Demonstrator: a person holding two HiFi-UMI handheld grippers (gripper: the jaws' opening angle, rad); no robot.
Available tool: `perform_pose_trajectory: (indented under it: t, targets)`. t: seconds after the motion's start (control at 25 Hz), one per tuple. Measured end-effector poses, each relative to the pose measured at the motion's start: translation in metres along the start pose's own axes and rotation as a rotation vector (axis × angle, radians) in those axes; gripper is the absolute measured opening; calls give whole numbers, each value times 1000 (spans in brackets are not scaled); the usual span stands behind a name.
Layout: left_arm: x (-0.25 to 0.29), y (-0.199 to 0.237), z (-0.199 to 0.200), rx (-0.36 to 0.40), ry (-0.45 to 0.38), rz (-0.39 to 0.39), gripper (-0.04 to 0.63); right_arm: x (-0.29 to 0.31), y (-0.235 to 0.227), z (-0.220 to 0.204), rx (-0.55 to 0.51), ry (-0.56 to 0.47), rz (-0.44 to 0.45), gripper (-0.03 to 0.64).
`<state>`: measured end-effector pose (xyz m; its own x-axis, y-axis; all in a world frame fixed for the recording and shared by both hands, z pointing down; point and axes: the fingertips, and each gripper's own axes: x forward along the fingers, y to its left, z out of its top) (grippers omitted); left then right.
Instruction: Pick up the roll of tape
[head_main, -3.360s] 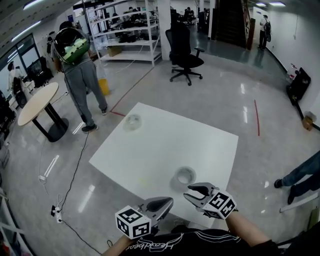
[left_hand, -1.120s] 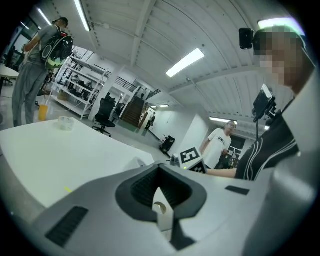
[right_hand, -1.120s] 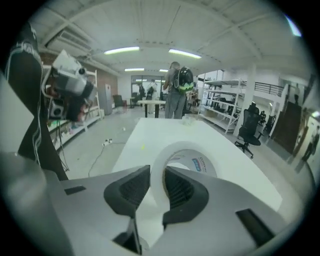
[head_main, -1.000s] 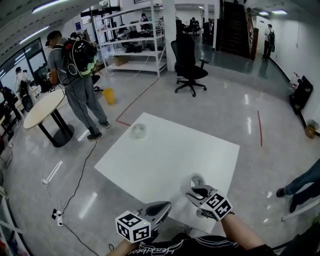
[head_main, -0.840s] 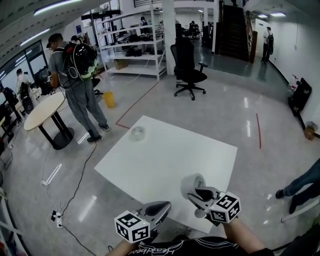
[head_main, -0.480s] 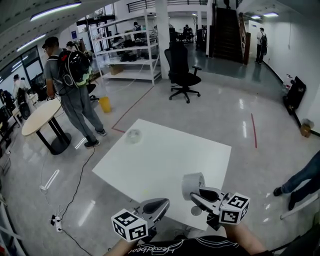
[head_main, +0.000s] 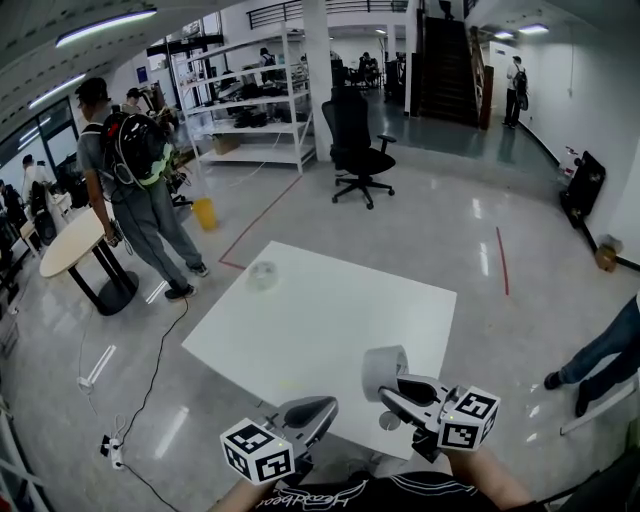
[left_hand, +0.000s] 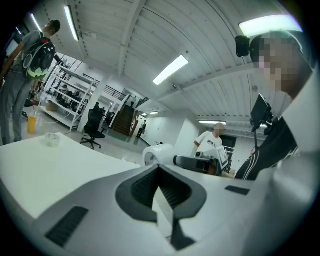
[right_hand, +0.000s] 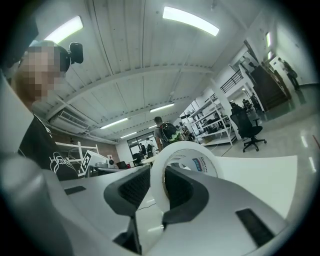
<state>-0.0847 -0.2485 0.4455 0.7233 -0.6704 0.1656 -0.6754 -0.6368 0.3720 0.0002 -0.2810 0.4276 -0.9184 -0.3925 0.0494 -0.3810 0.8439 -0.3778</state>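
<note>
"Above the bench (head_main: 300, 310), where was the tape (head_main: 381, 368)?"
"Held clear of it, its wall pinched by the right tongs (head_main: 388, 392), which pointed level and away from the person."
"And the left tongs (head_main: 322, 405)?"
"Pressed together, empty, lower, by the bench's near edge, pointing forward."

Tape roll (head_main: 383, 368): white, smooth, faint sheen; printed paper-like label on core. Table (head_main: 290, 310): white top, matt, smooth. Floor (head_main: 440, 230): grey, polished, glossy, mirrors ceiling lights. Right gripper (head_main: 393, 388), left gripper (head_main: 318, 408): grey matt plastic shells; pads (right_hand: 131, 187) black, ribbed, rubbery. Chair (head_main: 352, 140), upper centre: black, cloth-like. Round table (head_main: 70, 245), left edge: pale wood-look top.
</note>
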Motion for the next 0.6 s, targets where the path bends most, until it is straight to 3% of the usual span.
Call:
perform_pose_trajectory:
  t: [0.6]
  targets:
    - [3,-2,-10,-6,14,-18,3,-6,2,-12,-22,17,-22,94]
